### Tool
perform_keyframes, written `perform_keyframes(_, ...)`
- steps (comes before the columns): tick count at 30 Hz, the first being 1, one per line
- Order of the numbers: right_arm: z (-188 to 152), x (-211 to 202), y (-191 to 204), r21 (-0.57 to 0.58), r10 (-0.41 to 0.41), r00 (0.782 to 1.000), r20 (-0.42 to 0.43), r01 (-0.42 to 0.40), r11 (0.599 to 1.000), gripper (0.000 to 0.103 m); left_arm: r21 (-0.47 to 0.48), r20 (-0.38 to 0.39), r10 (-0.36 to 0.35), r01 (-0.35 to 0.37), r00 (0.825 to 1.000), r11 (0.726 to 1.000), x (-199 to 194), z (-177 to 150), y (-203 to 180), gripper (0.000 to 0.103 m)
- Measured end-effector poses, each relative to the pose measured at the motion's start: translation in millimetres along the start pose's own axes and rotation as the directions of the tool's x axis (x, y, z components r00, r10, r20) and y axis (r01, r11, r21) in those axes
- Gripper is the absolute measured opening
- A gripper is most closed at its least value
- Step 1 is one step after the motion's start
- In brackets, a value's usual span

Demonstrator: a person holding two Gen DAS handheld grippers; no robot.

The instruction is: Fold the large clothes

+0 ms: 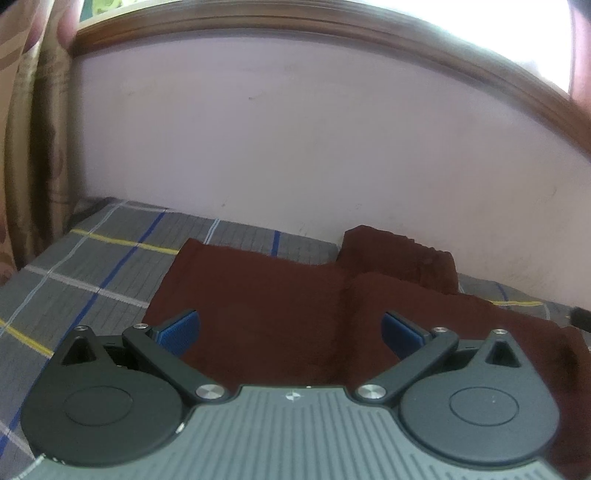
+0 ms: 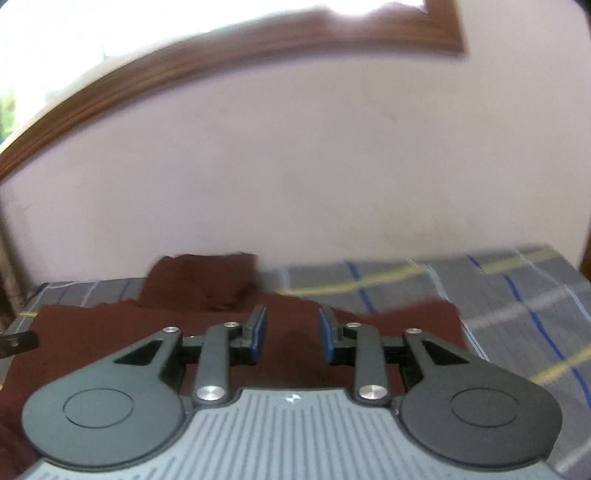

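- The bed point(image 1: 92, 266) with its grey checked sheet fills the lower part of both views, running back to a pale wall point(image 1: 295, 147) at 12 o'clock under a wooden window frame point(image 1: 332, 26).
- The maroon garment point(image 1: 277, 314) lies spread on that sheet, directly ahead of both my grippers; a bunched part of it, maybe a sleeve, is heaped against the wall at about 1 o'clock in the left view and 11 o'clock in the right.
- My left gripper point(image 1: 290, 332) hangs over the cloth with its blue pads spread wide and nothing between them.
- My right gripper point(image 2: 291, 332) has a narrower gap, pads apart; cloth shows beyond the gap, but I see none pinched, so I read it as released.
- Risk, as I judge it: the right view is smeared, so a rushed pinch could catch one layer only and drag the garment crooked.
- The heaped part by the wall could get folded in as a lump if I do not flatten it first.
- The garment's right edge at 3 o'clock sits loose and could slide on the sheet.
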State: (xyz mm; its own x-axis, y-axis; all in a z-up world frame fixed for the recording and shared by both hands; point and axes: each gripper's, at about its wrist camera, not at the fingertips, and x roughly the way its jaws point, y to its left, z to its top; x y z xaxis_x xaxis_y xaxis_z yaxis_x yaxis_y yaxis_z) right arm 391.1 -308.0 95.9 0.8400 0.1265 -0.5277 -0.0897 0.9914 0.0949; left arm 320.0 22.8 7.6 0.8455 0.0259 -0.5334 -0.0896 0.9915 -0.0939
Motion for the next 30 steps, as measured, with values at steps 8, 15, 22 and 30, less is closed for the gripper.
perform_keyframes(8,-30.3,60.1,19.4,-0.151,-0.041,0.995,-0.086,0.028,0.988,0.029,0.094,0.019,0.083,-0.084,0.996,0.992,35.4,-5.0,-12.8,0.103)
perform_keyframes(15,-52.9,80.0,9.6,-0.222,-0.091,0.991,-0.101,0.067,0.973,0.029,0.047,-0.018,0.072,-0.071,0.997,0.996,69.8,-16.7,5.7,0.103)
perform_keyframes(22,-66.1,88.8,2.2,-0.201,-0.072,0.992,-0.103,0.05,0.978,0.029,0.018,-0.062,0.035,-0.034,0.997,0.999,90.5,-26.4,18.0,0.103)
perform_keyframes(30,-66.1,93.7,-11.5,-0.118,-0.003,0.992,-0.13,-0.013,0.993,0.028,-0.053,-0.098,0.036,-0.042,0.995,0.998,103.8,-29.6,36.6,0.103)
